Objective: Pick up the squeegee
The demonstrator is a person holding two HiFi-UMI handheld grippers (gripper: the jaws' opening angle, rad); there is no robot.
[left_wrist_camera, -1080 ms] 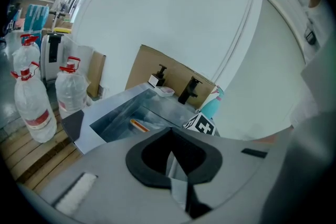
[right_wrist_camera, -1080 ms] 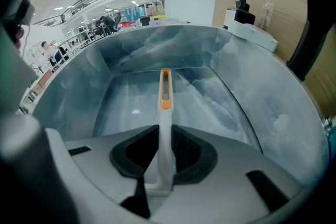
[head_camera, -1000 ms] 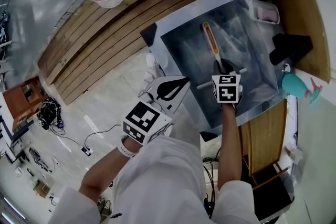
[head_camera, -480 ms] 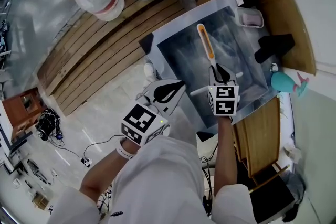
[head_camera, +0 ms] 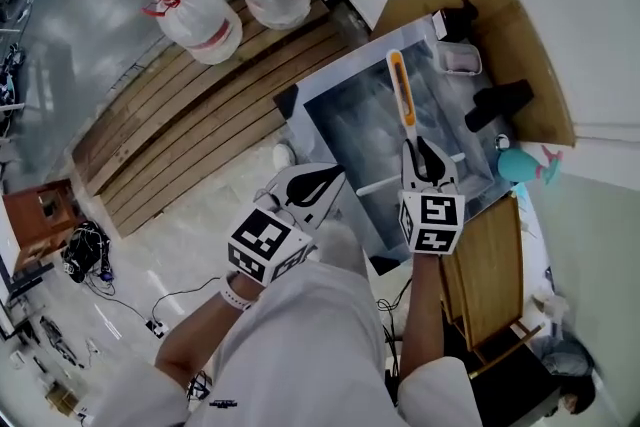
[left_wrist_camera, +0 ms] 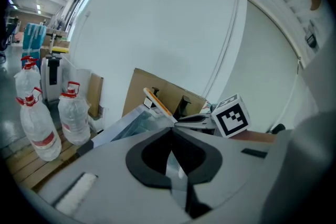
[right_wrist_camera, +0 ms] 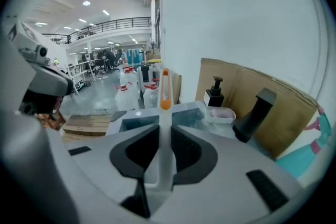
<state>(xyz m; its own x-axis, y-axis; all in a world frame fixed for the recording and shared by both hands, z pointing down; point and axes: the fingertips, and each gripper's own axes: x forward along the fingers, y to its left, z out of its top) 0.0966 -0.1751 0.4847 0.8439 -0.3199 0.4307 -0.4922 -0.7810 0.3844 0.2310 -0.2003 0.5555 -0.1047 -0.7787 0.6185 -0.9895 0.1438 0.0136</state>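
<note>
My right gripper (right_wrist_camera: pixel 164 136) has its jaws clamped on the squeegee (right_wrist_camera: pixel 165 93), low on the handle. The orange end points to 12 o'clock, over the sink (head_camera: pixel 335 65). I judge it light and stiff, with slick plastic, so a hold near the blade balances best. My left gripper (left_wrist_camera: pixel 172 157), at 8 o'clock from the right, is closed on nothing. Only the head view shows the white blade bar; the right gripper view shows the pads pressing the shaft.
</note>
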